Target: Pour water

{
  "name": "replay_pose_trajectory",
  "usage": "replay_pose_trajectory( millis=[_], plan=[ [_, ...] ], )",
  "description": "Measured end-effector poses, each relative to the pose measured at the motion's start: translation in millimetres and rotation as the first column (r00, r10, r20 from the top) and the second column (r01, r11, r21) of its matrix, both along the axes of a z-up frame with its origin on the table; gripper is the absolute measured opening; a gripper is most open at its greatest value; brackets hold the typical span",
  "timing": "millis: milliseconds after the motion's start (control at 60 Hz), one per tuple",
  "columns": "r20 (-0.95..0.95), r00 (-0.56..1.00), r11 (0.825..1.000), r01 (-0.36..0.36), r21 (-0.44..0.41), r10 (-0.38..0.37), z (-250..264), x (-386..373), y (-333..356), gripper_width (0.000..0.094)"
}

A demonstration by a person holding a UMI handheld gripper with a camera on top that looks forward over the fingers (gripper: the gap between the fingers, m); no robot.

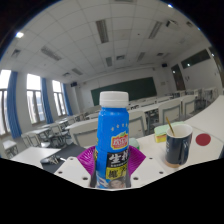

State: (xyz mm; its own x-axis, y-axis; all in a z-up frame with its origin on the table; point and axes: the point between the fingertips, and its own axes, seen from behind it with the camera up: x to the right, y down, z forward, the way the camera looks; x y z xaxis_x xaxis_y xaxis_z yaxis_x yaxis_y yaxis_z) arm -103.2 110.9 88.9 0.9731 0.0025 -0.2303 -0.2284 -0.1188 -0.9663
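A blue plastic bottle (114, 138) with a white cap and a red-and-yellow label stands upright between my fingers. Both purple pads (88, 156) press against its lower sides, so my gripper (113, 162) is shut on it. The bottle appears lifted, its base hidden down by the fingers. A dark cup (178, 144) with a stick or straw in it stands on the white table (205, 125), beyond the fingers to the right.
A red disc (204, 142) lies on the table right of the cup. A small green-yellow object (163, 131) sits behind the cup. Rows of classroom desks (50, 132), a green blackboard (122, 88) and windows (35, 100) fill the background.
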Motion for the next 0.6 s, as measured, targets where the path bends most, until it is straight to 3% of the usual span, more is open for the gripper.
replay_pose_trajectory(
  millis=[133,283,333,417,533,600],
  plan=[
    [-0.458,0.888,0.999,-0.031,0.043,0.047,30.4,9.1,11.7,0.0389],
    [-0.840,0.533,0.994,-0.051,0.092,0.105,71.5,12.0,6.0,0.0387],
    [-0.919,0.370,0.990,-0.075,0.119,0.139,80.7,15.8,2.6,0.0386],
    [-0.982,0.133,0.990,-0.065,0.126,0.134,89.6,23.3,-2.0,0.0389],
    [-0.997,0.008,0.997,-0.009,0.074,0.074,95.0,16.6,-6.3,0.0389],
    [-0.997,-0.050,0.998,-0.011,0.065,0.064,96.7,15.9,-9.7,0.0390]
  ],
)
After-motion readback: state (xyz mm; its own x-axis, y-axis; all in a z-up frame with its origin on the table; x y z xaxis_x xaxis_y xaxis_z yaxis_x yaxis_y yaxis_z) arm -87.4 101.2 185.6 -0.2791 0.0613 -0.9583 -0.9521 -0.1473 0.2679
